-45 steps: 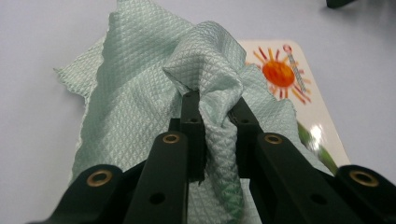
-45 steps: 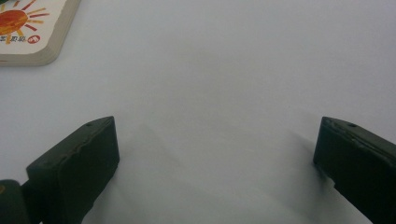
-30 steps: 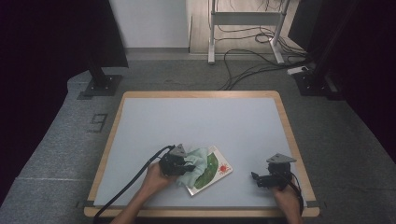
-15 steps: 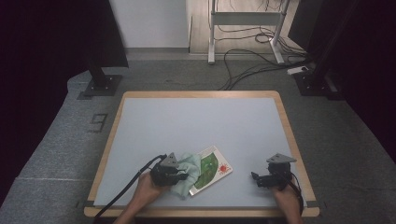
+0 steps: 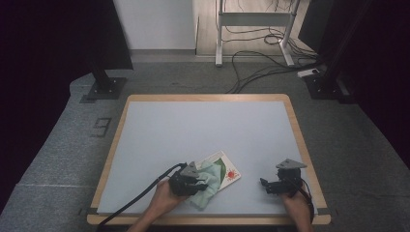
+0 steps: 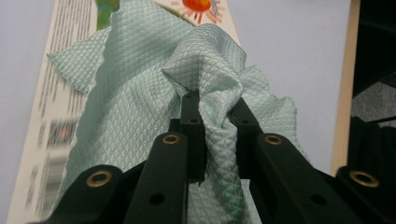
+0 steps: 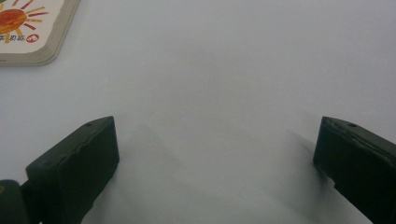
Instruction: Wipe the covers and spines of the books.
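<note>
- The left claw (image 5: 200, 184) sits near the front edge of the table (image 5: 203, 130), left of centre, with a hand (image 5: 162, 198) behind it and its cable trailing off toward the front left corner.
- In the left gripper view its jaws are clamped on a bunched fold of the pale green cloth (image 6: 140, 102), which rises in a peak between them.
- The cloth (image 5: 209, 180) drapes partly over the book (image 5: 227, 170), a thin one with a sun drawing on its cover, lying flat on the table just right of the left claw.
- The right claw (image 5: 265, 184) rests near the front right corner, well apart from the book, its jaws spread wide over bare table.
- In the right gripper view the book's corner (image 7: 28, 28) lies at the upper left, beyond the left jaw.
</note>
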